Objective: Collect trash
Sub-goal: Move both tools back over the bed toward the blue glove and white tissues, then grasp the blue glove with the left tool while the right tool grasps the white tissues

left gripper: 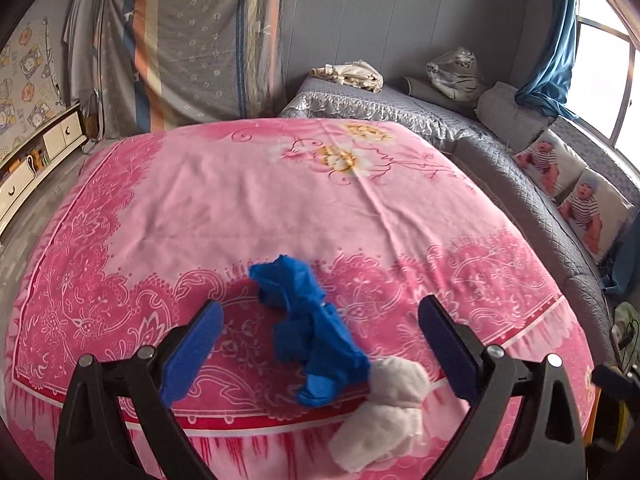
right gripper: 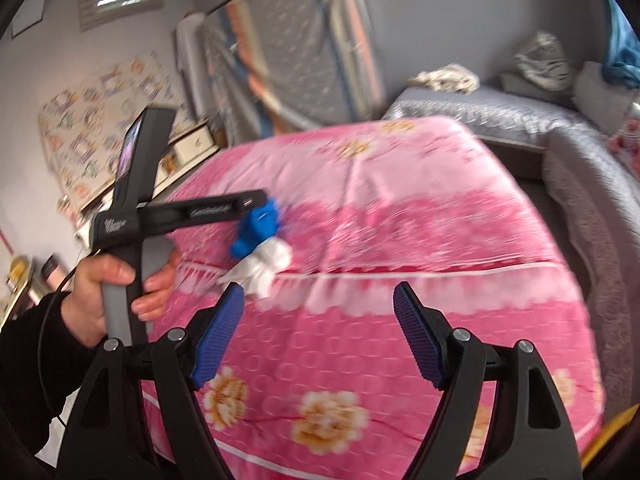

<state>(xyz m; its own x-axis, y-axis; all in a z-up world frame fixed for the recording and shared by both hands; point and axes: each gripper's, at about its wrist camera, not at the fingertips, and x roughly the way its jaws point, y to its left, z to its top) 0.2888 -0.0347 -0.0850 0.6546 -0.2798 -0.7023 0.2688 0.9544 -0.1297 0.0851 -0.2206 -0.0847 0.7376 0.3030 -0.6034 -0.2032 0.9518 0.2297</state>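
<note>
A crumpled blue glove (left gripper: 308, 328) lies on the pink flowered blanket (left gripper: 248, 200), with a crumpled white tissue (left gripper: 384, 404) touching its near end at the blanket's front edge. My left gripper (left gripper: 320, 344) is open, its blue pads either side of the glove, just above it. In the right wrist view the glove (right gripper: 258, 230) and tissue (right gripper: 266, 264) lie beyond my open, empty right gripper (right gripper: 318, 332), which is off the front side of the bed. The left tool's black body (right gripper: 192, 214) reaches over the trash.
A grey quilted sofa (left gripper: 516, 168) with cushions and baby-print pillows (left gripper: 576, 204) runs along the right. A white drawer unit (left gripper: 36, 160) stands at the left. A striped curtain (left gripper: 192, 40) hangs behind the bed. The window (left gripper: 608, 68) is at the far right.
</note>
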